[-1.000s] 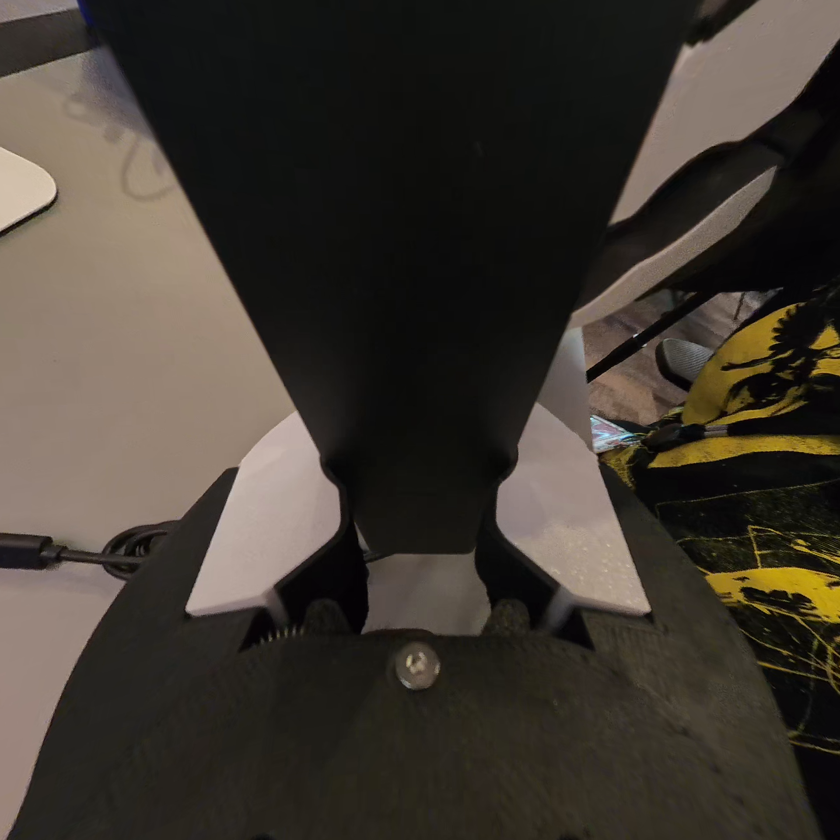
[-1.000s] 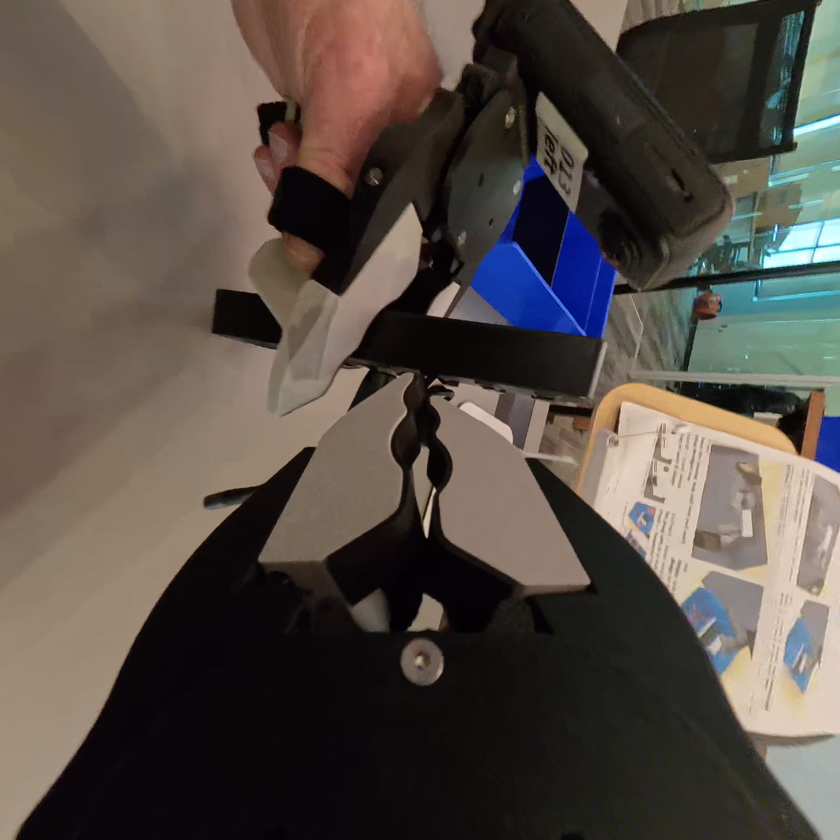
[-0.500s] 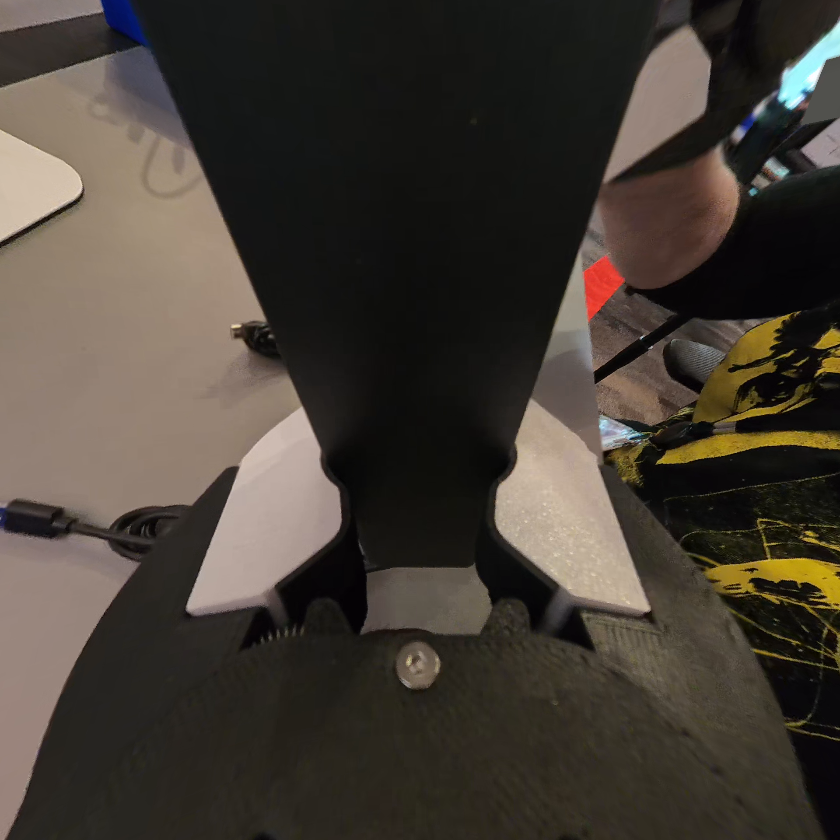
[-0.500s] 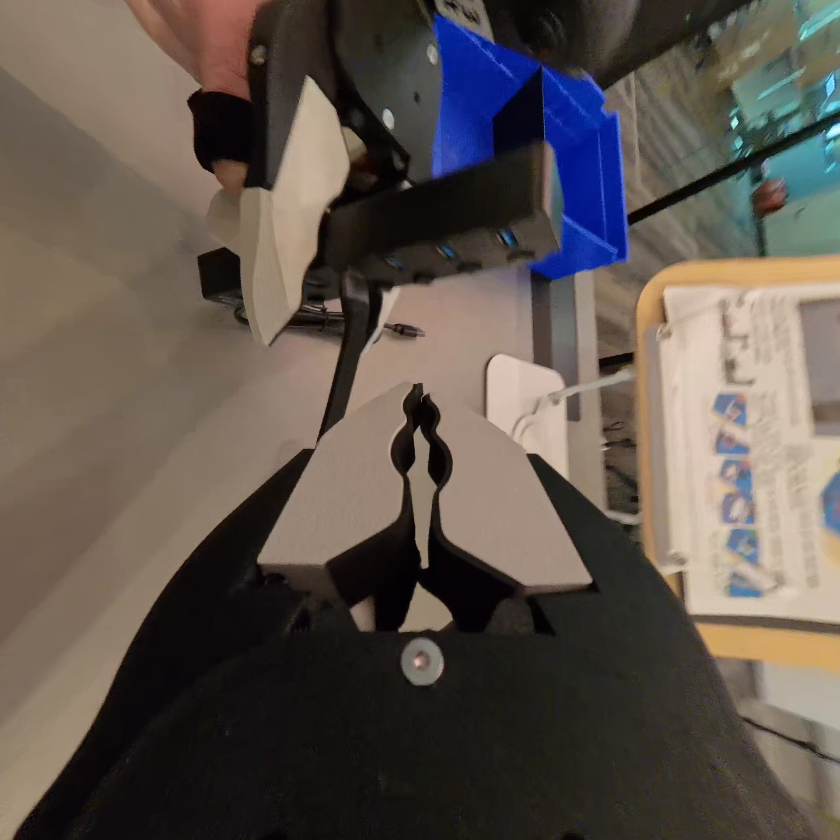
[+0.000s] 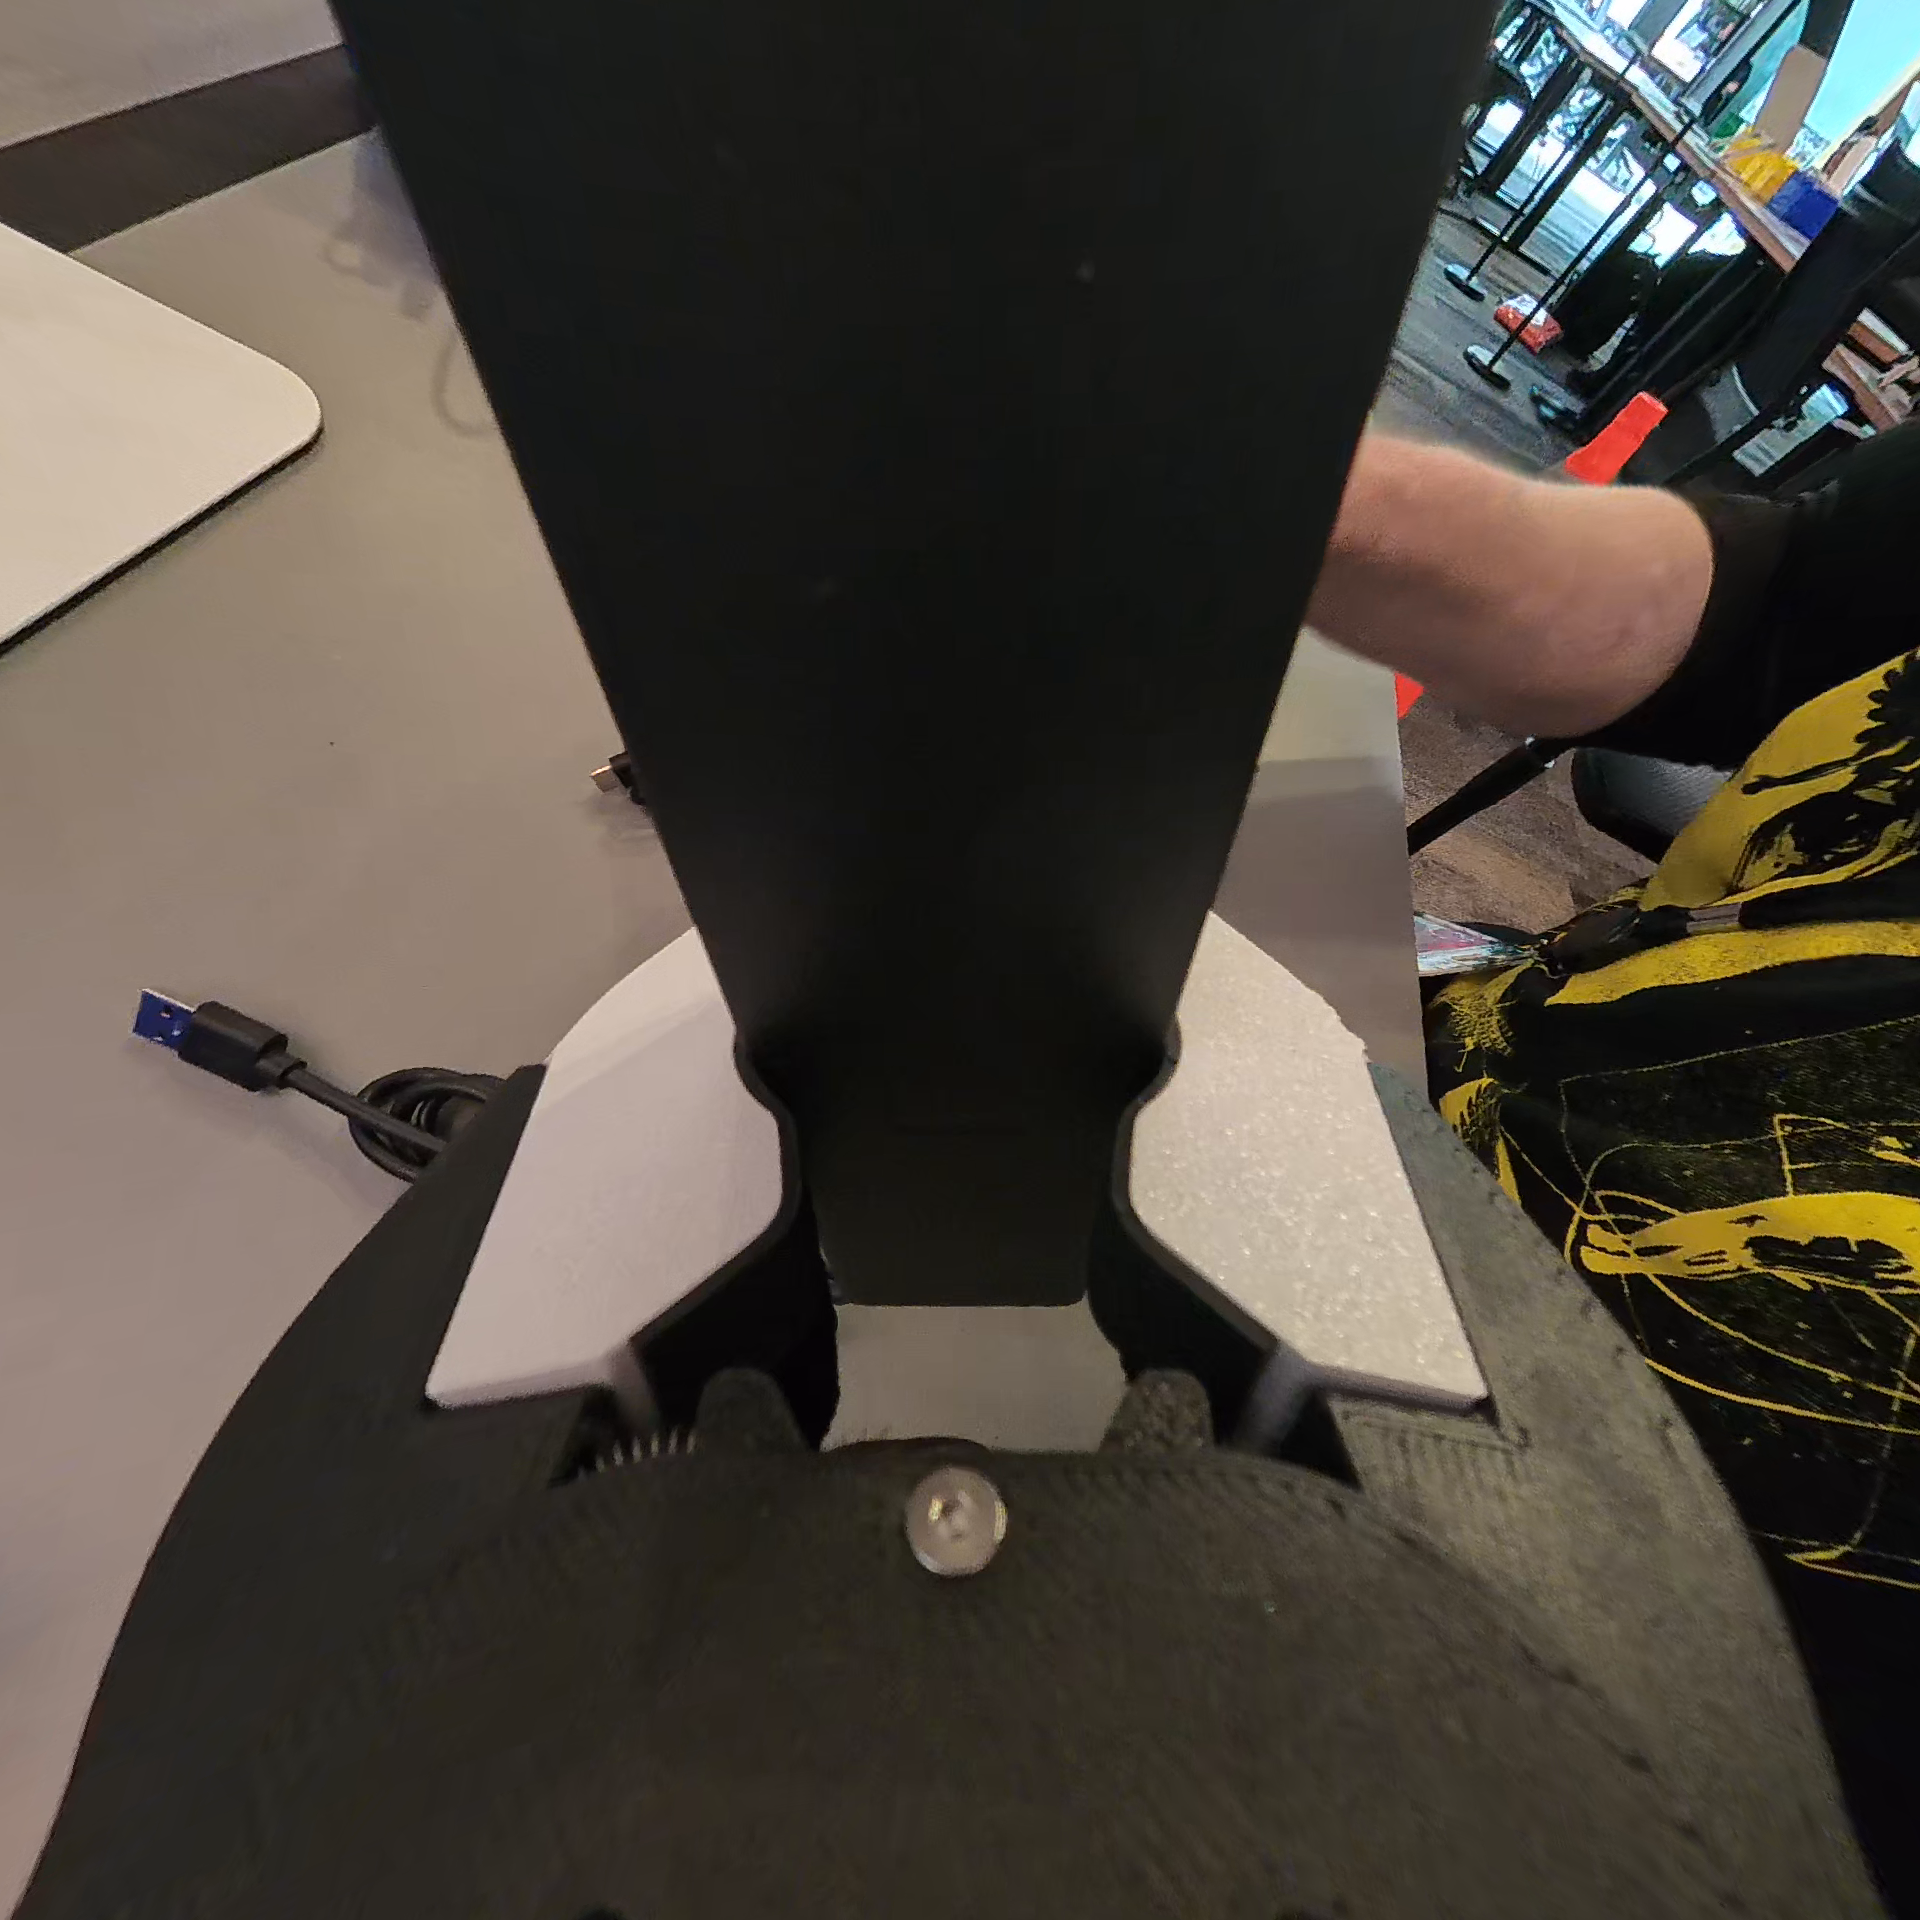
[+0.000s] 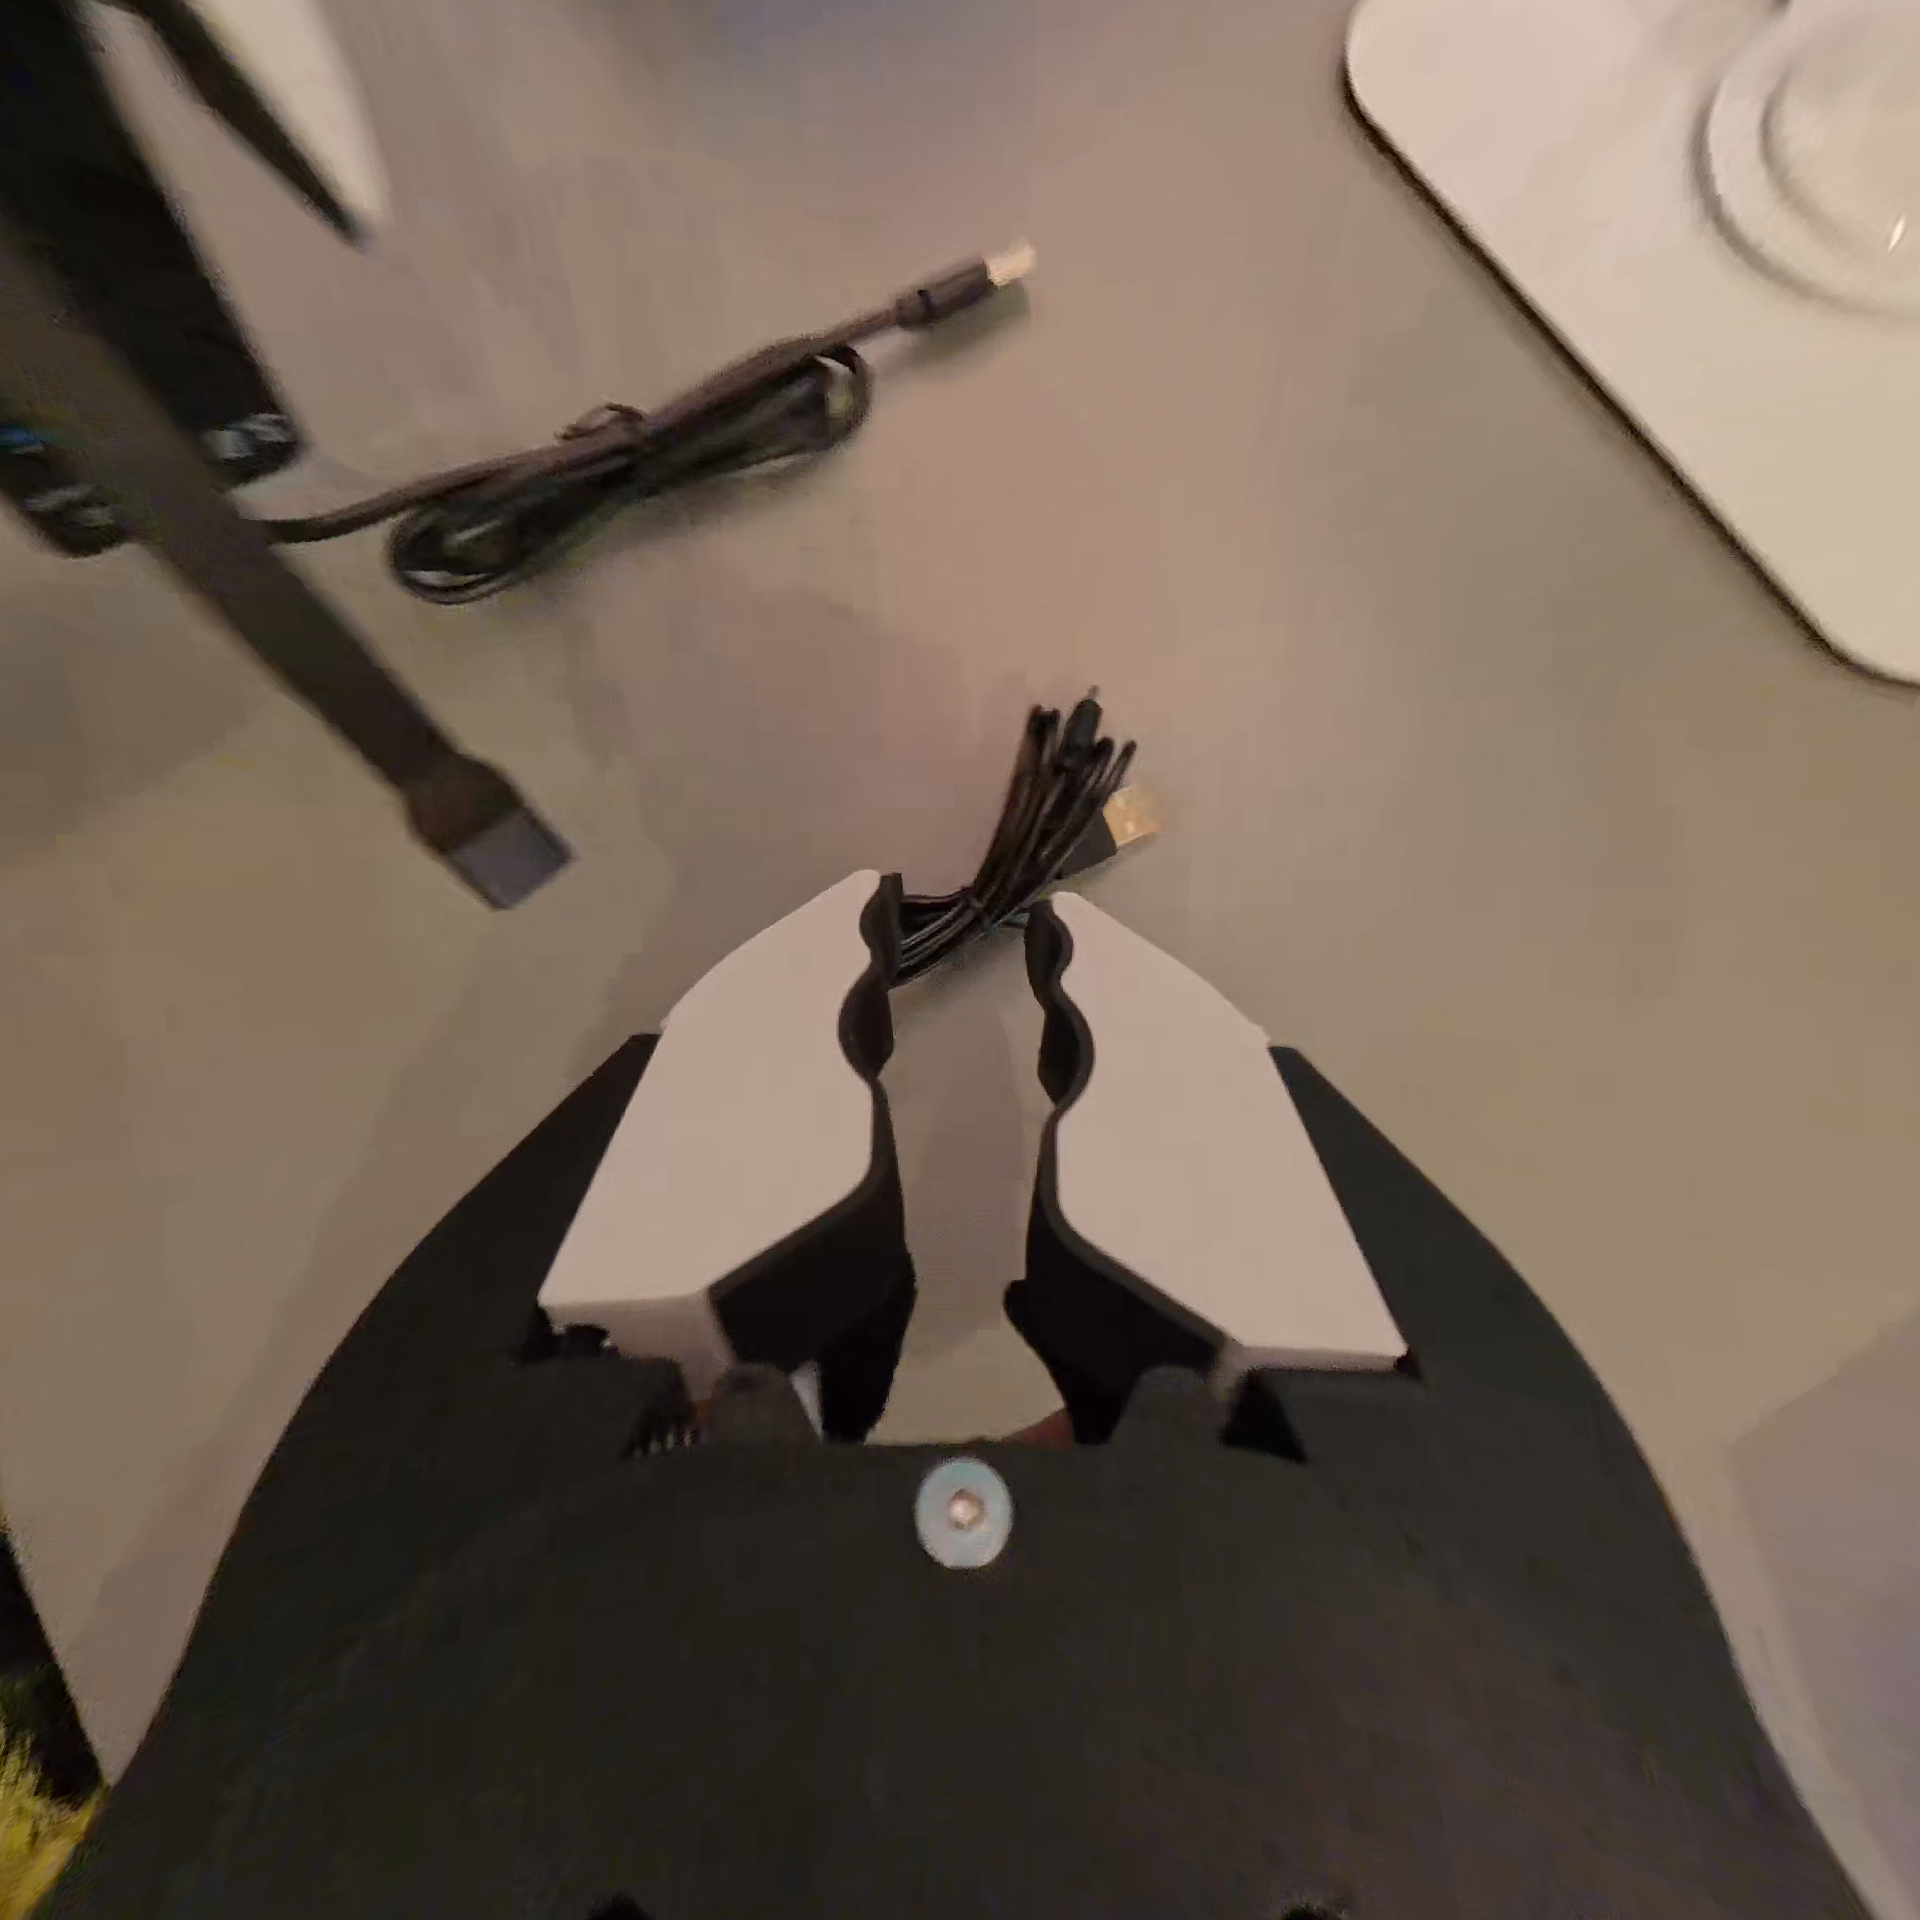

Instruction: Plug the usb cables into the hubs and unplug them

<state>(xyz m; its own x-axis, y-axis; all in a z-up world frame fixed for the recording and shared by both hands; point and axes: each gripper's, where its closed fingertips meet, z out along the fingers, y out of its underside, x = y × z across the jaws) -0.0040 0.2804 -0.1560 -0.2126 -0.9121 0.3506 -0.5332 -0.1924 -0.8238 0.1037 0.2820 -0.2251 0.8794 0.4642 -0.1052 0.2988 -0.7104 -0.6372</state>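
My left gripper (image 5: 961,935) is shut on a long black USB hub (image 5: 914,520), which fills the middle of the left wrist view and hides the fingertips. The hub's end (image 6: 94,312) and its flat lead with a plug (image 6: 499,842) hang blurred at the left of the right wrist view. My right gripper (image 6: 961,904) is open low over the grey table (image 6: 1351,831). A small tied bundle of black cable with a gold USB plug (image 6: 1039,831) lies between its fingertips. I cannot see the pads pressing on it.
A coiled black cable (image 6: 644,457) lies farther back on the table. Another cable with a blue USB plug (image 5: 223,1034) lies at the left, and a small plug (image 5: 616,774) shows beside the hub. A white pad (image 6: 1610,312) is at the right. A person's forearm (image 5: 1507,582) reaches in. The left gripper's tips are roughly 12 cm from the right gripper's.
My right gripper was shut close under the hub; it has swung down to the table and opened around the cable bundle. My left gripper still holds the hub, tilted slightly.
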